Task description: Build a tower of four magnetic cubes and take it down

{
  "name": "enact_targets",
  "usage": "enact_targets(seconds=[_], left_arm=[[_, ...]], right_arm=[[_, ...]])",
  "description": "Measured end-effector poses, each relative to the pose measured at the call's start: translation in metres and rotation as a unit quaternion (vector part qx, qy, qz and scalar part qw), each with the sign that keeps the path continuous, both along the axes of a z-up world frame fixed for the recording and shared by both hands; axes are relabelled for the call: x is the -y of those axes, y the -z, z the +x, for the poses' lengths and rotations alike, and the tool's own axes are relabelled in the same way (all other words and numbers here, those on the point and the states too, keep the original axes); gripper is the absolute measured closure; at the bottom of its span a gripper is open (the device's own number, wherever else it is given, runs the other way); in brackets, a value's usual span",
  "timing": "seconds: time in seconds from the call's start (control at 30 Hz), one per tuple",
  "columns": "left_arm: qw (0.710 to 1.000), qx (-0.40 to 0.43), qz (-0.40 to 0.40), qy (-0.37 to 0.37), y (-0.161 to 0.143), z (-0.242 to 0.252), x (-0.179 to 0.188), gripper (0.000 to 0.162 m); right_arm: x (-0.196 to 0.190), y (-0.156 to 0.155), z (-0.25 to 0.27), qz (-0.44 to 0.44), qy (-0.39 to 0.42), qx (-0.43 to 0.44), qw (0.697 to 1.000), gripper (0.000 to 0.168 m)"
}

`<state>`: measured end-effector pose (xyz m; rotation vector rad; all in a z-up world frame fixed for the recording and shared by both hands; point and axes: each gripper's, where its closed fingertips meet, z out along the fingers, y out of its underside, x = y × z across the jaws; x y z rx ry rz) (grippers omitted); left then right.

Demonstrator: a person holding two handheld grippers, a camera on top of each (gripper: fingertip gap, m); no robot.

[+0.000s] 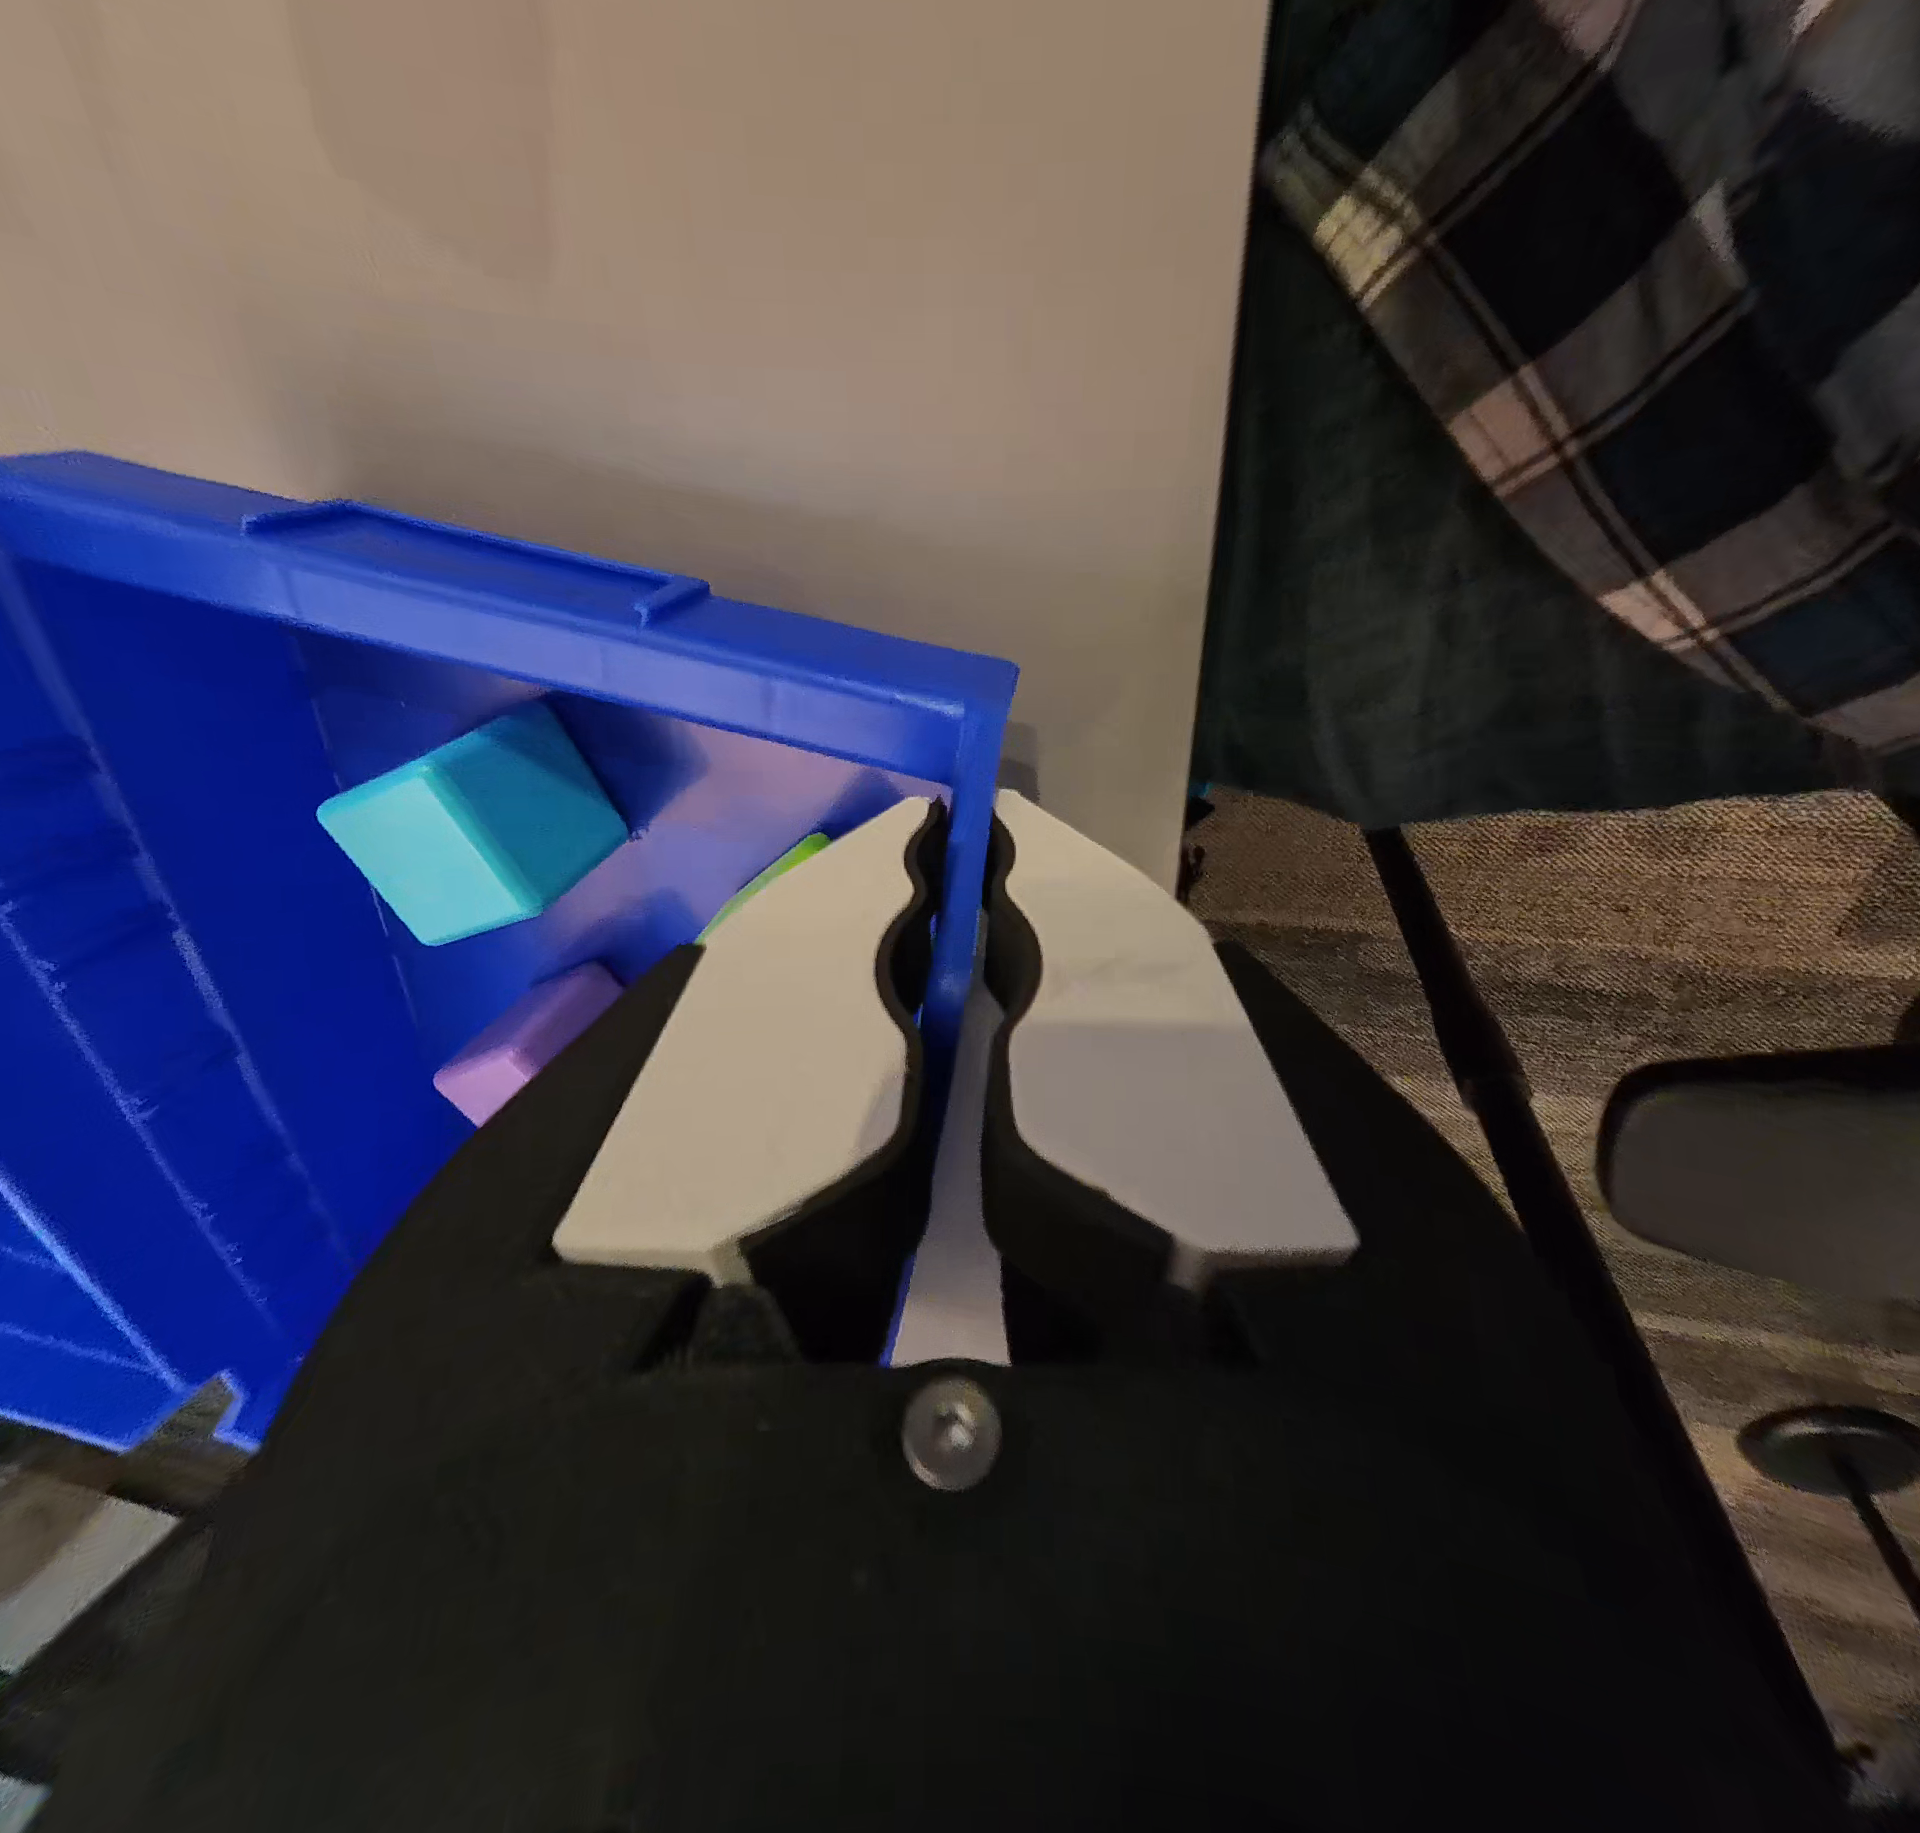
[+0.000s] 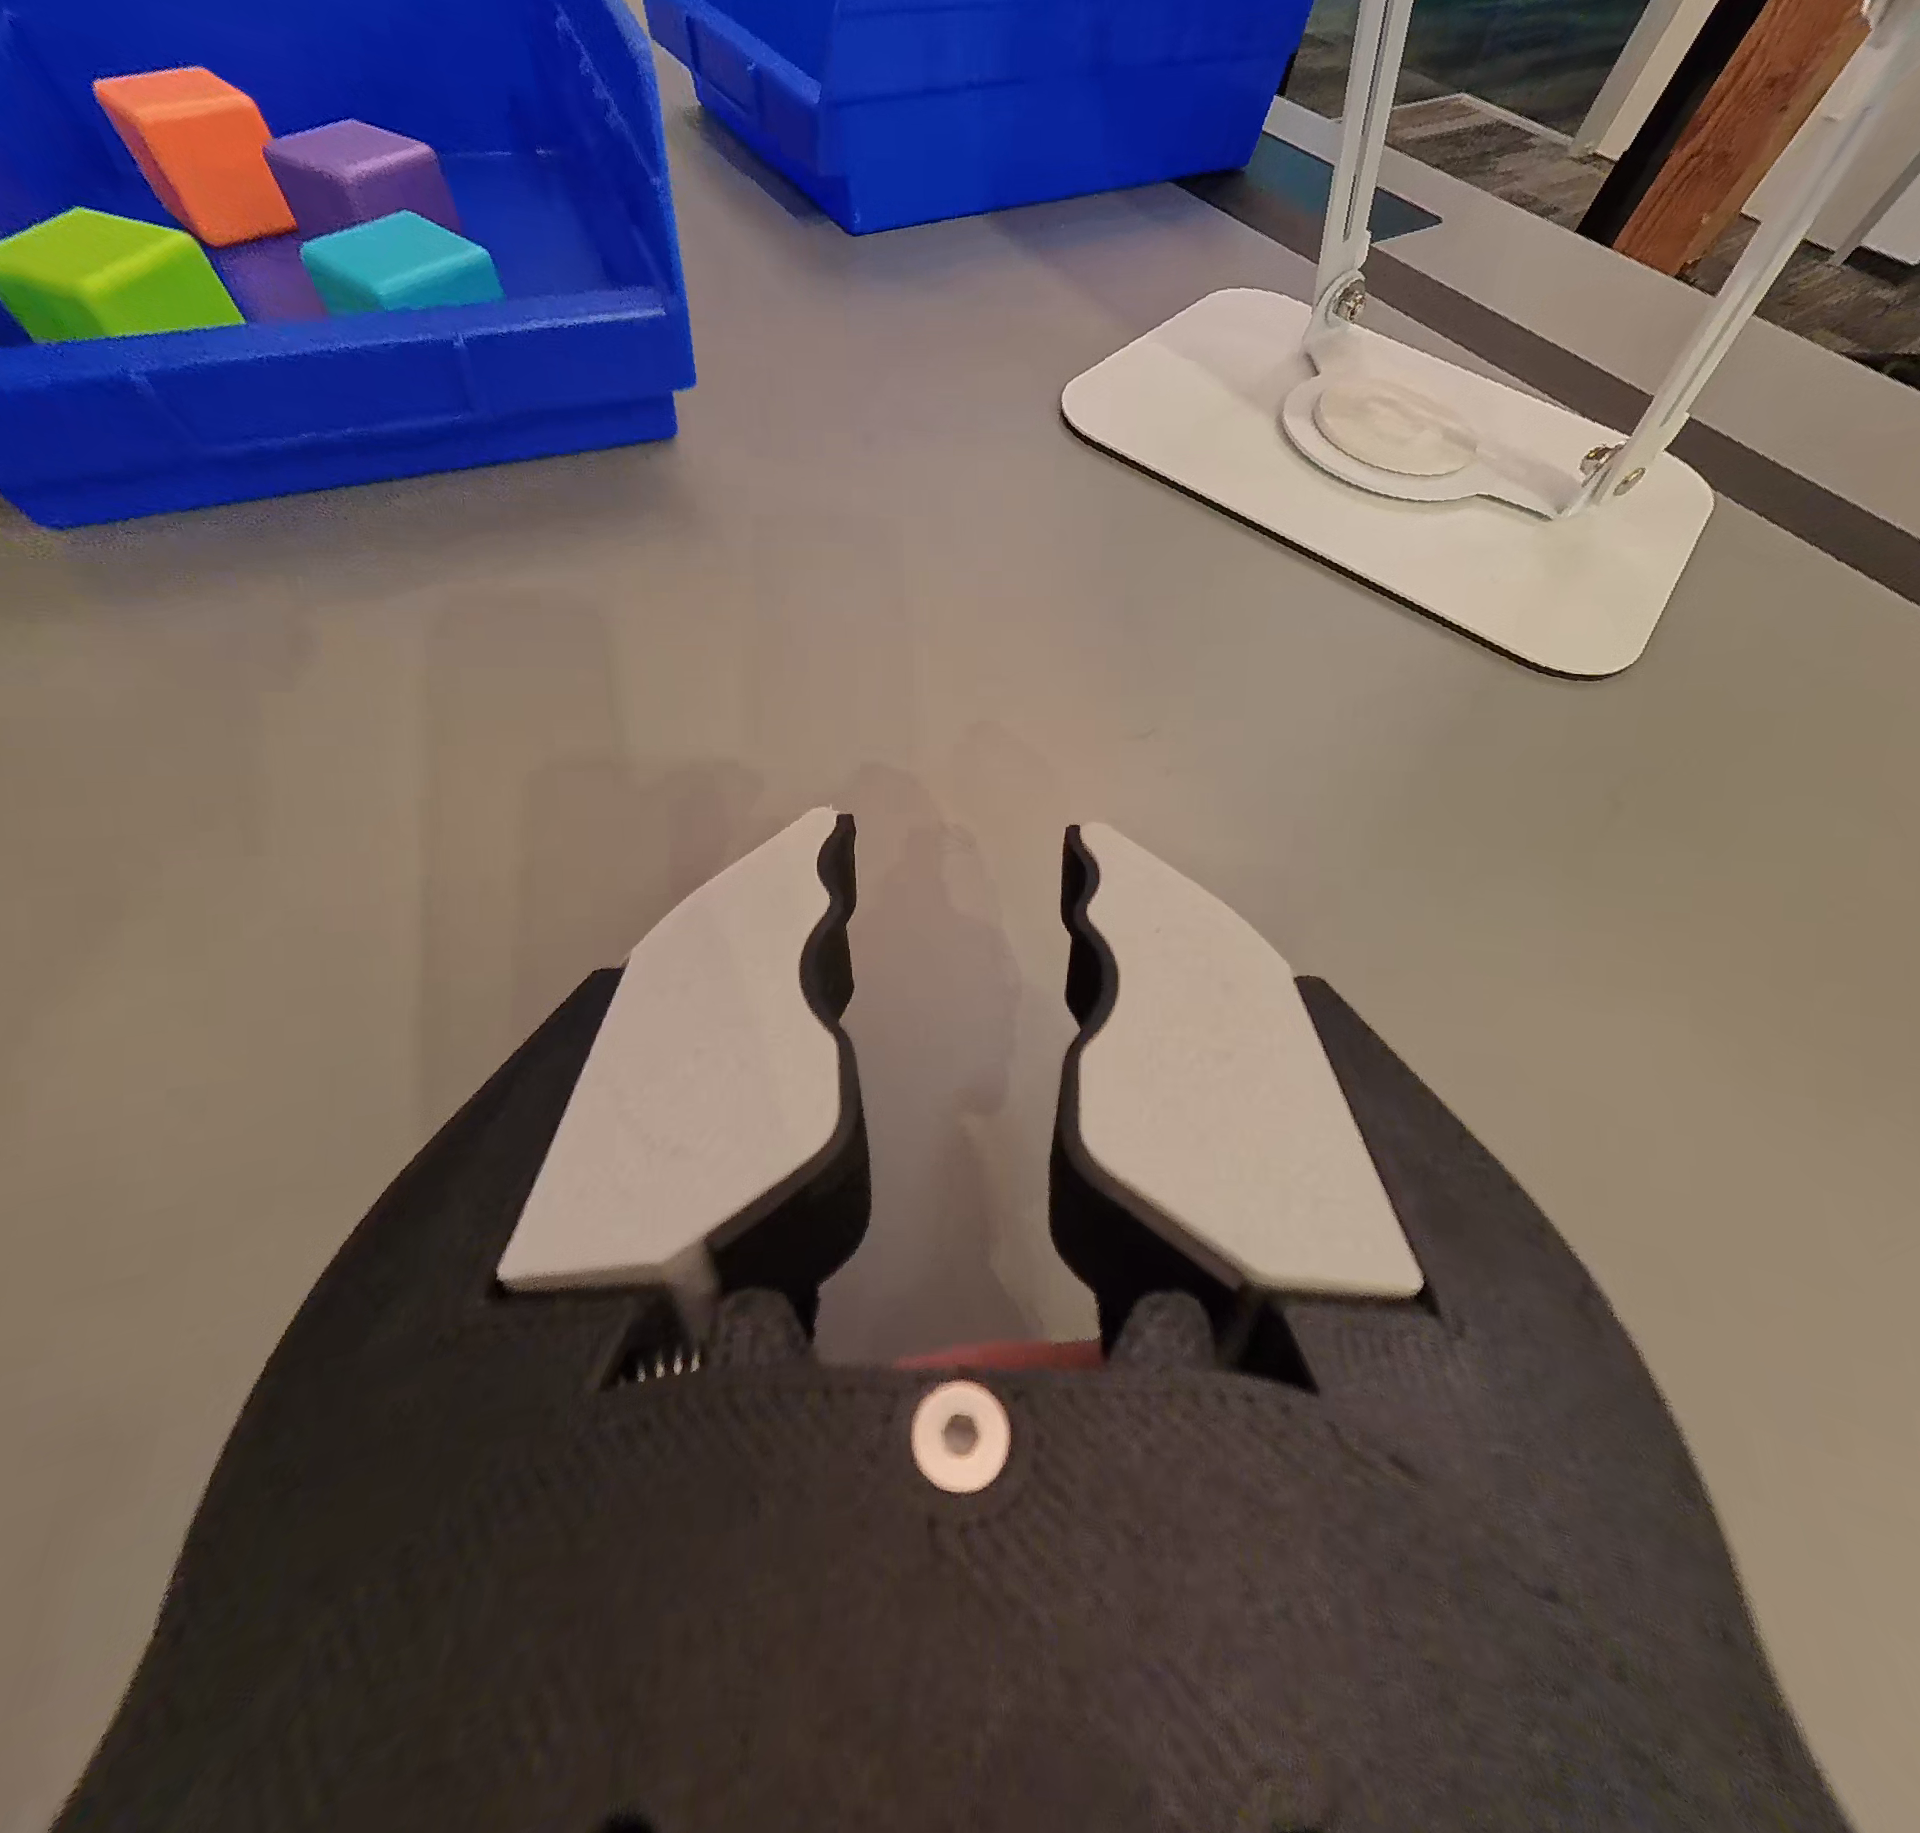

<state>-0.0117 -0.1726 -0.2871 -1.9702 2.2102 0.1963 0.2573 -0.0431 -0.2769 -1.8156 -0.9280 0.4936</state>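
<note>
Four cubes: I see orange [image 2: 192, 147], purple [image 2: 358, 173], teal [image 2: 400, 261] and green [image 2: 109, 271] magnetic blocks inside the blue plastic bin [image 2: 343, 401]
Left gripper [image 1: 964, 815]: I have it pinching the bin's wall
Right gripper [image 2: 958, 827]: spread, above the grey table [image 2: 935, 588]

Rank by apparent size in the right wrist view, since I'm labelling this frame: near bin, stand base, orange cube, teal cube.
1. Near bin
2. Stand base
3. Orange cube and teal cube: unranked; they look similar, and the teal sits nearer the camera.
</note>
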Motion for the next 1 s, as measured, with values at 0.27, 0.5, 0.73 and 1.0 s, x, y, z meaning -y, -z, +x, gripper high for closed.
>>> enact_targets(seconds=[0.27,0.5,0.73,1.0], left_arm=[[0.996,-0.014,0.009,-0.093,0.001,-0.063,-0.032,0.157],[0.99,-0.027,0.003,-0.139,0.001,-0.1,-0.046,0.157],[0.988,-0.02,0.016,-0.155,0.001,-0.11,-0.053,0.156],[0.982,0.01,0.092,-0.165,-0.016,-0.11,-0.064,0.133]], right_arm=[[0.0,0.001,0.0,-0.002,-0.002,0.003,1.0,0.13],[-0.002,0.006,-0.001,-0.006,0.004,0.019,1.0,0.13],[-0.005,0.008,-0.011,-0.002,0.014,0.034,0.999,0.13],[-0.031,-0.025,-0.091,0.02,0.016,0.006,1.0,0.122]])
